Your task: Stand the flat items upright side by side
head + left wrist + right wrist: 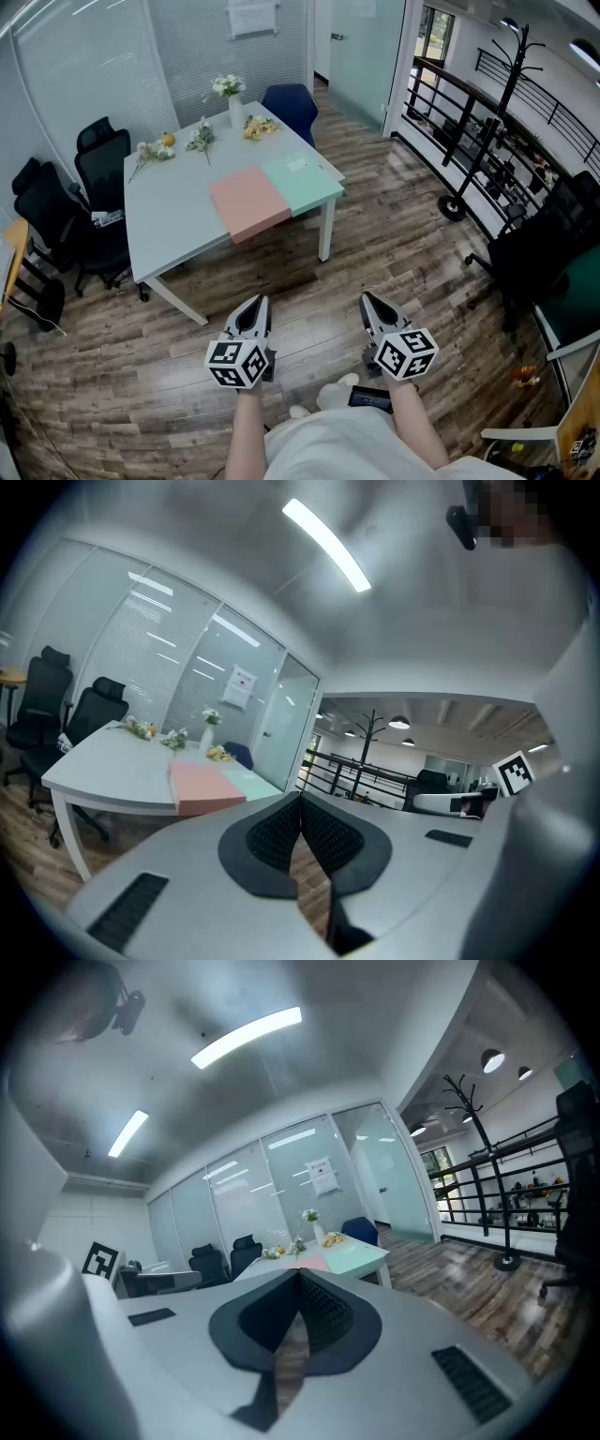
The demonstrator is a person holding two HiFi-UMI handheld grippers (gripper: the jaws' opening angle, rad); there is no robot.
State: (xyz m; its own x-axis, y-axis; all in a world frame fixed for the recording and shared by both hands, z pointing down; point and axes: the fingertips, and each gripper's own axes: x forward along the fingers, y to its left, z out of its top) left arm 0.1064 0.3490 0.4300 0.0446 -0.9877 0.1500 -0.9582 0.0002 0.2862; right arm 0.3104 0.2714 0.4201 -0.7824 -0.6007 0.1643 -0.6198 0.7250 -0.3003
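Note:
Two flat items lie side by side on the near corner of a white table (169, 220): a pink one (248, 202) and a mint green one (302, 180). They also show as the pink item (202, 786) in the left gripper view and the green item (354, 1258) in the right gripper view. My left gripper (259, 307) and right gripper (367, 302) hang over the wooden floor, well short of the table. Both are shut with nothing between the jaws.
A vase of flowers (232, 98), loose flowers (201, 138) and fruit (167, 140) lie at the table's far end. Black office chairs (94, 187) stand at its left, a blue chair (291, 103) behind. A coat stand (487, 122) and railing (487, 131) are at right.

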